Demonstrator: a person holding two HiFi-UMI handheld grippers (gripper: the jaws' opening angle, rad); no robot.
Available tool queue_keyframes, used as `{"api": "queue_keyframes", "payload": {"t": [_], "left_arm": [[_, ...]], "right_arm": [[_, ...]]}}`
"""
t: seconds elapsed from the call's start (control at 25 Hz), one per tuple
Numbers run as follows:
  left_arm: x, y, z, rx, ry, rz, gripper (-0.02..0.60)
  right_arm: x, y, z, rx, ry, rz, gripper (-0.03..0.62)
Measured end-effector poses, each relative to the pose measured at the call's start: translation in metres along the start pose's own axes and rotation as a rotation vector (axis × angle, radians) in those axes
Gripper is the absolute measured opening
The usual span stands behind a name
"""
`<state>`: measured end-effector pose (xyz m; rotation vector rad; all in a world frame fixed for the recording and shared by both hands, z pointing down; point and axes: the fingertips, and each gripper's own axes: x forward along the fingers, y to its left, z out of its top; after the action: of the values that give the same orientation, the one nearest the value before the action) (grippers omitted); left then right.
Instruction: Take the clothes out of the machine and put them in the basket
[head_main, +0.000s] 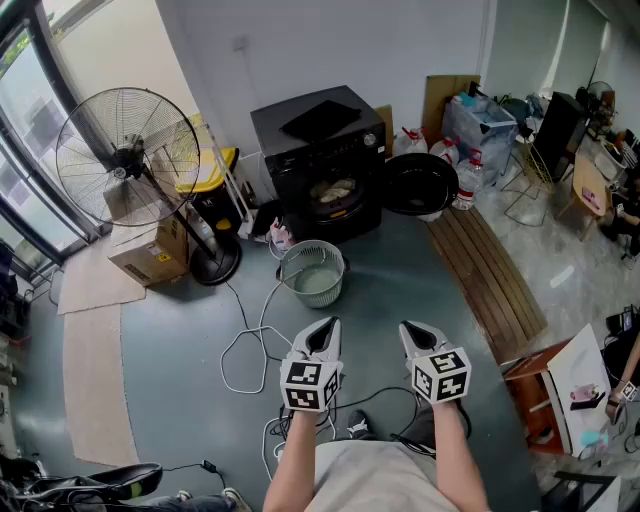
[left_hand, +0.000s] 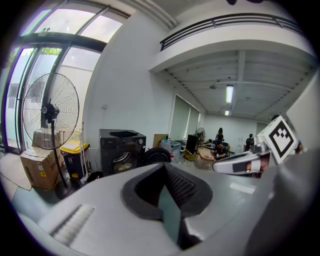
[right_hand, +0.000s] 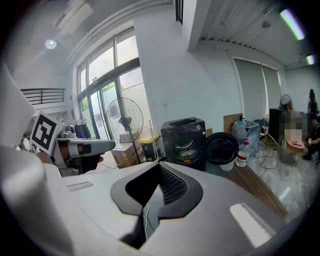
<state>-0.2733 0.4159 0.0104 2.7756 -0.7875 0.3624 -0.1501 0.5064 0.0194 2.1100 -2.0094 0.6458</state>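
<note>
Clothes (head_main: 333, 190) lie in a pale heap inside the drum of the black machine (head_main: 320, 140) at upper centre of the frame, not yet touched. Its round door (head_main: 420, 183) is swung wide to the right, apparently to leave the opening free for reaching in. A light green basket (head_main: 312, 272) stands on the floor (head_main: 170, 370) just in front of the opening and looks empty, placed, it seems, so that each garment has only a short way to go. At the bottom of the frame a person holds the left gripper (head_main: 326, 326) and the right gripper (head_main: 413, 328) side by side, well apart from the basket and aimed towards the machine. The fingers (left_hand: 181, 186) of each are pressed together with nothing between them, a sign that the approach has yet to begin. The floor is smooth blue-grey, crossed by loose cables (head_main: 245, 350), with wooden slats (head_main: 485, 270) to the right. A large standing fan (head_main: 128, 155) and a cardboard box (head_main: 150, 255) sit at left, beside tall windows (head_main: 25, 130) in a cluttered, bright room.
</note>
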Motion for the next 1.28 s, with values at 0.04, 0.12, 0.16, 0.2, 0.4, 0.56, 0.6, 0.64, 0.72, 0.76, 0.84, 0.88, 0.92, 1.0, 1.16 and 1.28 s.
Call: {"api": "queue_keyframes", "payload": {"t": [0.04,0.12,0.16,0.2,0.4,0.56,0.6,0.64,0.72,0.76,0.84,0.88,0.92,1.0,1.16,1.28], "left_arm": [[-0.001,0.001,0.000,-0.003,0.001,0.002,0.057],[-0.003,0.004,0.002,-0.008,0.000,0.004,0.057],[-0.005,0.005,0.003,-0.008,-0.002,0.002,0.057],[-0.007,0.005,0.005,-0.006,-0.006,-0.003,0.057],[-0.018,0.009,0.009,-0.014,-0.027,-0.024,0.057],[-0.019,0.015,0.001,-0.041,-0.028,-0.012,0.057],[-0.018,0.018,-0.001,-0.047,-0.026,-0.006,0.057],[-0.017,0.021,-0.003,-0.053,-0.024,0.001,0.057],[-0.015,0.029,-0.005,-0.060,-0.019,0.017,0.057],[-0.014,0.035,-0.006,-0.061,-0.015,0.027,0.057],[-0.012,0.048,-0.008,-0.061,-0.005,0.047,0.057],[-0.010,0.055,-0.008,-0.062,-0.001,0.057,0.057],[-0.007,0.062,-0.008,-0.064,0.001,0.068,0.057],[0.003,0.079,-0.005,-0.073,0.005,0.089,0.057],[0.036,0.109,-0.002,-0.086,0.038,0.109,0.057],[0.081,0.132,0.004,-0.108,0.060,0.108,0.057]], "right_arm": [[0.000,0.001,0.000,-0.004,0.004,0.001,-0.003],[0.001,0.004,-0.001,-0.013,0.011,0.001,-0.003],[0.001,0.006,-0.002,-0.016,0.014,-0.004,-0.003],[0.000,0.007,-0.002,-0.018,0.015,-0.011,-0.003],[-0.005,0.011,-0.003,0.008,-0.028,-0.054,-0.005],[-0.006,0.012,-0.010,0.045,-0.048,0.018,-0.003],[-0.006,0.009,-0.009,0.054,-0.056,0.032,-0.003],[-0.005,0.006,-0.008,0.059,-0.062,0.039,-0.003],[0.002,-0.001,-0.007,0.062,-0.062,0.042,-0.003],[0.008,-0.004,-0.007,0.067,-0.058,0.041,-0.003],[0.020,-0.012,-0.007,0.090,-0.054,0.038,-0.003],[0.028,-0.017,-0.007,0.103,-0.054,0.039,-0.003],[0.036,-0.021,-0.005,0.113,-0.052,0.044,-0.003],[0.056,-0.028,0.000,0.127,-0.046,0.056,-0.003],[0.098,-0.045,0.011,0.151,-0.060,0.066,-0.003],[0.136,-0.067,0.022,0.151,-0.065,0.069,-0.003]]}}
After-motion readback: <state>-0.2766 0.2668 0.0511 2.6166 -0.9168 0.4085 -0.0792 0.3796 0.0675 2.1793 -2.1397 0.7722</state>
